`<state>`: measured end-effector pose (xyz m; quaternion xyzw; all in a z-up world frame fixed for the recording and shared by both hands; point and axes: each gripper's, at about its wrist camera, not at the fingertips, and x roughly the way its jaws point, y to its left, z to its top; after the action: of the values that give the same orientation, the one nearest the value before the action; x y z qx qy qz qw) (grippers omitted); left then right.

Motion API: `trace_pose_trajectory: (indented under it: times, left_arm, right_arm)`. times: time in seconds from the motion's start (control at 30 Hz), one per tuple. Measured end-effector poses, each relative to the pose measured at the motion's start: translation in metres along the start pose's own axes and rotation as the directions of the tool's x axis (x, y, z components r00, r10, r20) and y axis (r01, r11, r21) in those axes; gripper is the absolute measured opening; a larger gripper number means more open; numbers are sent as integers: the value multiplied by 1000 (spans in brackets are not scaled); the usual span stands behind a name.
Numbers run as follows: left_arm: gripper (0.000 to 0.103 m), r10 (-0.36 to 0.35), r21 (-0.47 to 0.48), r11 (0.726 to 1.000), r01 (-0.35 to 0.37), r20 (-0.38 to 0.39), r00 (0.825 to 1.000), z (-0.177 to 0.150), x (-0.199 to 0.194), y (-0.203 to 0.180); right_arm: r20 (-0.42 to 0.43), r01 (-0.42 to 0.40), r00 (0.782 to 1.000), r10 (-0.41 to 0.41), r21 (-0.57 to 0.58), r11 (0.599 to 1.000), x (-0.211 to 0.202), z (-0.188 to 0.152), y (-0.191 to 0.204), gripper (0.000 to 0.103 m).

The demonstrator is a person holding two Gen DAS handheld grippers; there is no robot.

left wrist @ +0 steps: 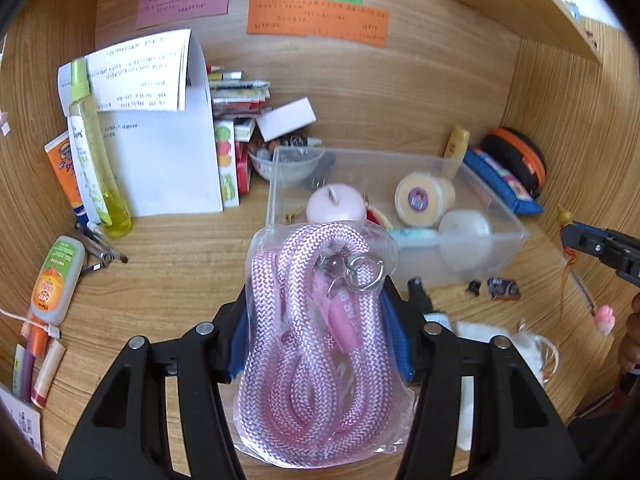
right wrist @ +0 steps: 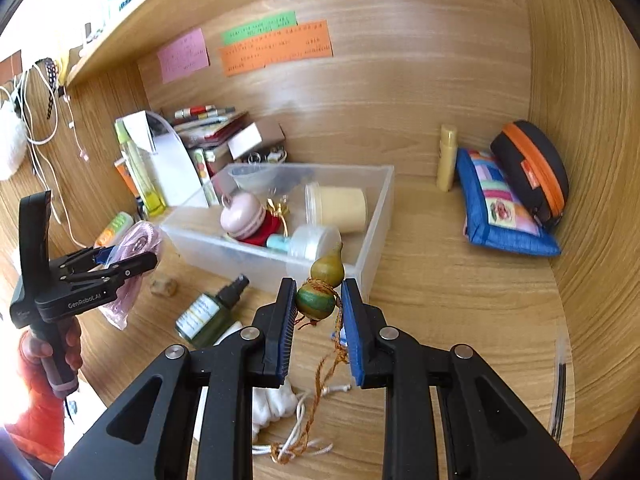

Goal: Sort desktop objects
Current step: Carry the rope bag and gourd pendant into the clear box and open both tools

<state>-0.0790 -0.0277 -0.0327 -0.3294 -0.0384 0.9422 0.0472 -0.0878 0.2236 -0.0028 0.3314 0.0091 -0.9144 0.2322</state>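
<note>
My left gripper [left wrist: 316,300] is shut on a clear bag of pink braided rope [left wrist: 316,340] with metal clasps, held above the desk in front of the clear plastic bin [left wrist: 508,216]. The same bag [right wrist: 138,240] shows in the right wrist view, pinched in the left gripper [right wrist: 120,264] held by a hand. My right gripper [right wrist: 320,292] is shut on a small green-yellow gourd charm [right wrist: 320,296]; its brown cord [right wrist: 320,376] dangles below. The bin [right wrist: 380,208] holds a pink macaron-shaped case [right wrist: 242,216], a cream jar [right wrist: 340,204] and a white round jar [right wrist: 314,240].
A green spray bottle [right wrist: 208,312], white cloth with string [right wrist: 276,404] and a small brown block [right wrist: 163,286] lie on the desk. A blue patchwork pouch [right wrist: 504,212], an orange-zip black case [right wrist: 532,168] and a yellow tube [right wrist: 447,158] stand at right. Papers [left wrist: 168,160], bottles [left wrist: 96,152] and books [left wrist: 236,92] crowd the left.
</note>
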Motion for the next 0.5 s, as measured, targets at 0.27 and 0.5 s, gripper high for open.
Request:
trace_pose_trajectory:
  times: [0.27,0.5]
  left_arm:
    - [56,-14,8,1000,14,52,999,21,-5,-1]
    - [56,-25,11,1000,24,76,997,41,1,-1]
  right_arm:
    - [43,-15,999,16,-23,1000,1,21,5,21]
    - [51,-51,997,52,-27,998,18,41,10,21]
